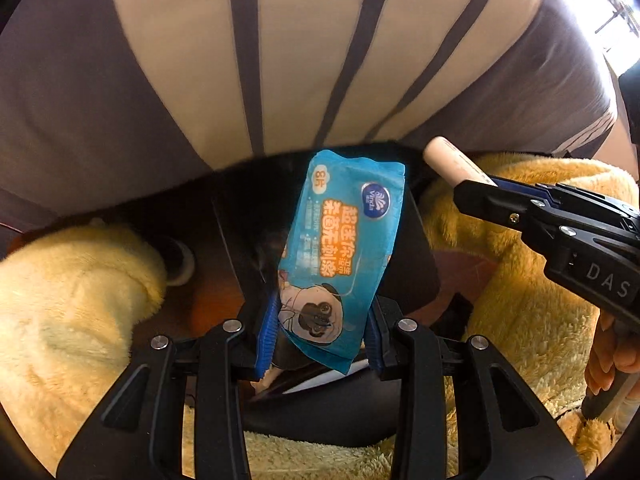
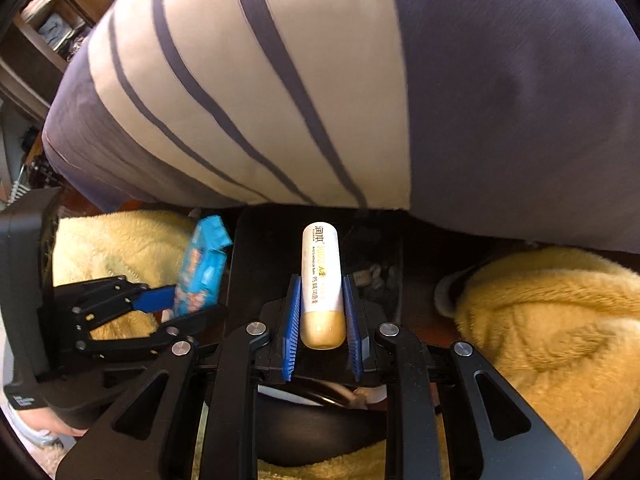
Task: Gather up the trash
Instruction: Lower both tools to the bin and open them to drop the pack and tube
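The left hand-held gripper is closed on a blue wet-wipe pack; its blue pads press both long sides near the lower end, and the pack stands tilted above the dark opening of a black bin. The right hand-held gripper is shut tight on a cream lip-balm tube, which points forward over the same bin. A striped bed cover hangs just behind the bin's far edge. Yellow plush fabric lies close on both sides, so the free room around the bin is narrow.
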Demonstrator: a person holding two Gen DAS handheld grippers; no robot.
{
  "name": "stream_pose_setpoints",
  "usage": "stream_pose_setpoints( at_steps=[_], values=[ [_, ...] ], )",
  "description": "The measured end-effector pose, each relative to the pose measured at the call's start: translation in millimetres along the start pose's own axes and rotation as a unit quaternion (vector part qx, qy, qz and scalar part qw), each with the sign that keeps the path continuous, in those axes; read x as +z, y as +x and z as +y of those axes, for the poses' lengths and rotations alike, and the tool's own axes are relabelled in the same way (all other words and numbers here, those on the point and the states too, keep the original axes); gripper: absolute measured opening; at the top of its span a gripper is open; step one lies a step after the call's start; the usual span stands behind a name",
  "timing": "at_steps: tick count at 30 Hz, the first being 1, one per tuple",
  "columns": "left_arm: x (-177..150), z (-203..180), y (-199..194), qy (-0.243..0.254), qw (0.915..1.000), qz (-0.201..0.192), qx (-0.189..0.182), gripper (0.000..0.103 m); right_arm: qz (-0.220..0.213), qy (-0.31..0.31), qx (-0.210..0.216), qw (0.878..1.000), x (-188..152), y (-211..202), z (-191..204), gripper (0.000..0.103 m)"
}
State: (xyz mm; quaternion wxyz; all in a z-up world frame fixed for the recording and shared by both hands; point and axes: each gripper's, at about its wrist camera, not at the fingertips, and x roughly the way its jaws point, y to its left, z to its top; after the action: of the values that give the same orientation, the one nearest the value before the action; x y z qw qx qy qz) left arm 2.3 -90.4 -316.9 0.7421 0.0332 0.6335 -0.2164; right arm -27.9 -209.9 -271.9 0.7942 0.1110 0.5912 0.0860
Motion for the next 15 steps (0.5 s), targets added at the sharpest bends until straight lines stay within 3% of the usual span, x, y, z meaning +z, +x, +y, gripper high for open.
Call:
stream_pose_setpoints(
  at_steps=[5, 15],
  values=[
    [1, 5, 12, -0.005, 0.9998, 0.018, -0.010, 0.036, 0.023, -0.001, 0.003, 1.000, 0, 19, 2, 0.024],
    [-1, 10, 11, -0.015, 0.9997, 0.020, -0.004, 0.062, 0.011, 0.014, -0.011, 1.000, 5, 14, -2, 0.028]
  ],
)
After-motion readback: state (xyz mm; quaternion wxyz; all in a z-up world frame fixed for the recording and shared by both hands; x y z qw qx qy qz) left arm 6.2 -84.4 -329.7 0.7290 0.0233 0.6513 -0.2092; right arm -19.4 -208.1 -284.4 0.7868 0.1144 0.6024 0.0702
